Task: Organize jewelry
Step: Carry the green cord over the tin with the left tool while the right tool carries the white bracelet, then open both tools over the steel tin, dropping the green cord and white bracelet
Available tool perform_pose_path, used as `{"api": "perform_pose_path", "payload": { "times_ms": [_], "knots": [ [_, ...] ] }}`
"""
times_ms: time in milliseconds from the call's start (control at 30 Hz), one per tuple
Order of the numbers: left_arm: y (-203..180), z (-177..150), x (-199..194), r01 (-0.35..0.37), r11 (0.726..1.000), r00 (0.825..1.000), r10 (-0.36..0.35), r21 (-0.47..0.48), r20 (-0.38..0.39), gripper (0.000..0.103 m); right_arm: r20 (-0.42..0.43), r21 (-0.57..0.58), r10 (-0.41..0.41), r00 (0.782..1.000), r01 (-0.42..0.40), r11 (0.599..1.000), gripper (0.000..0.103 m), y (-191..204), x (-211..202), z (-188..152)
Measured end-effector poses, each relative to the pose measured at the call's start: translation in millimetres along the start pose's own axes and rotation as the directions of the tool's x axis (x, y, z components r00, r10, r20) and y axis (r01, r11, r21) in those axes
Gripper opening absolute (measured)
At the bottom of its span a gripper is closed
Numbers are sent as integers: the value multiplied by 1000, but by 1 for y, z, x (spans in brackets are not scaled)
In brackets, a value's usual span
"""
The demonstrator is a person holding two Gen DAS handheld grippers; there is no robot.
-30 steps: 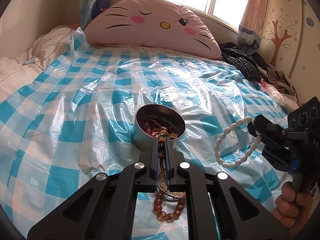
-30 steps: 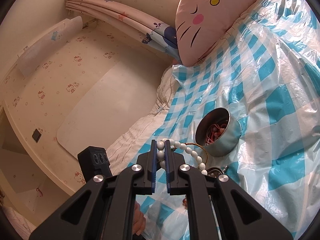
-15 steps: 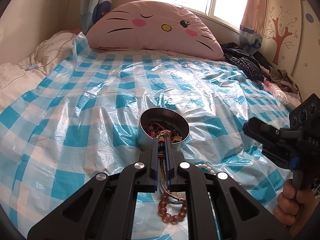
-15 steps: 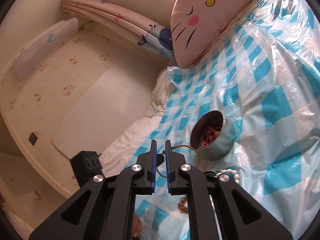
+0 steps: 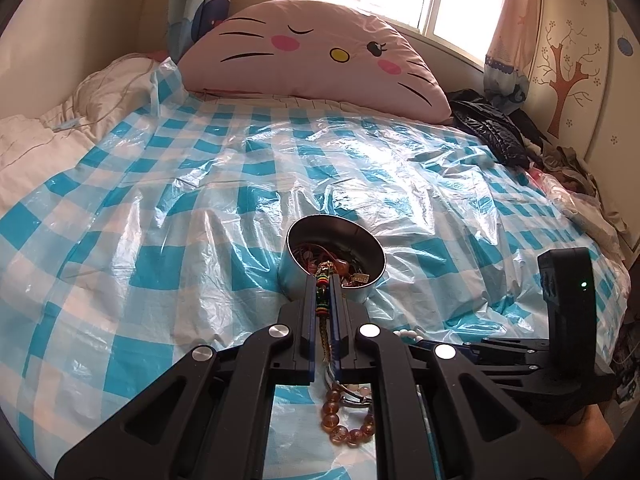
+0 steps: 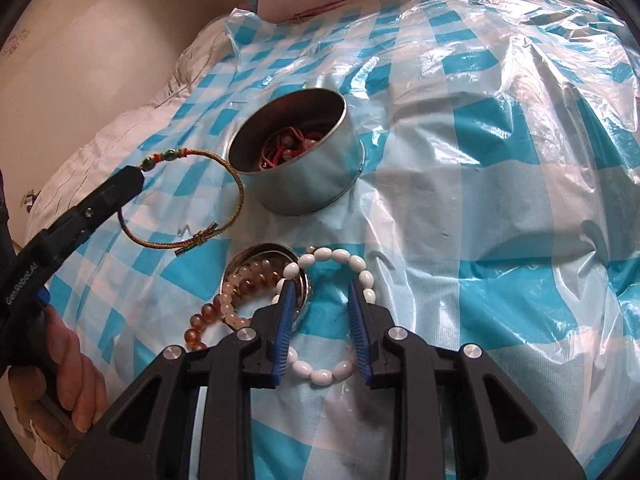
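White bead bracelet [image 6: 329,312] now lies flat on the checked plastic sheet [image 6: 500,184], lower centre of the right wrist view, its left edge overlapping the small lid [image 6: 304,280]; one second ago the right gripper [image 6: 322,320] pinched it aloft. Its jaws now stand wide apart, empty, straddling the bracelet: release done. Left gripper [image 5: 323,292] stays clamped on the woven cord bracelet [image 6: 208,204], hovering beside the tin [image 6: 304,160], likely next in.

Left wrist view sits low over the bed [image 5: 200,216], facing along its jaws toward the cat pillow [image 5: 312,60] and window. Right wrist view looks steeply down, close to the checked sheet [image 6: 500,200]. Both share the metal tin [image 5: 332,236] [image 6: 304,168] and nearby bead bracelets [image 6: 240,292]
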State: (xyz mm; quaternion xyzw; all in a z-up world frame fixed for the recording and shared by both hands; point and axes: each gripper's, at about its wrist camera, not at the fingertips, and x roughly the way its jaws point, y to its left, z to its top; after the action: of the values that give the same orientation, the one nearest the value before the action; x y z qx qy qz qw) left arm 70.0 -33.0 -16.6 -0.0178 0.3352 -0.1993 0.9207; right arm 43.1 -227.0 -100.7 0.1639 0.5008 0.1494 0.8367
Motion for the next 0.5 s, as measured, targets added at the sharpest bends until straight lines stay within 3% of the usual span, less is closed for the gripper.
{"api": "perform_pose_path", "payload": {
  "times_ms": [67, 133, 267, 367, 400, 467, 500],
  "knots": [
    [1, 0, 0, 2, 1000, 1000, -2, -5, 1, 6, 27, 5, 93, 995, -93, 996, 31, -1, -9, -2],
    [2, 0, 1, 5, 1000, 1000, -5, -11, 2, 6, -6, -12, 108, 994, -108, 994, 32, 4, -11, -7],
    [3, 0, 0, 12, 1000, 1000, -12, -16, 0, 6, -118, -154, -33, 992, 14, 988, 32, 30, 1, -17],
    [4, 0, 1, 13, 1000, 1000, -13, -18, -1, 6, -148, -264, -123, 981, 81, 961, 32, 46, 9, -23],
    [4, 1, 1, 14, 1000, 1000, -14, -18, -2, 6, -150, -269, -124, 981, 81, 960, 30, 47, 11, -24],
    [4, 1, 0, 15, 1000, 1000, -15, -20, 0, 6, -149, -230, -86, 985, 50, 972, 9, 39, 8, -22],
    [4, 1, 1, 15, 1000, 1000, -15, -21, -1, 6, -143, -197, -49, 988, 20, 980, 9, 34, 5, -21]
  ]
}}
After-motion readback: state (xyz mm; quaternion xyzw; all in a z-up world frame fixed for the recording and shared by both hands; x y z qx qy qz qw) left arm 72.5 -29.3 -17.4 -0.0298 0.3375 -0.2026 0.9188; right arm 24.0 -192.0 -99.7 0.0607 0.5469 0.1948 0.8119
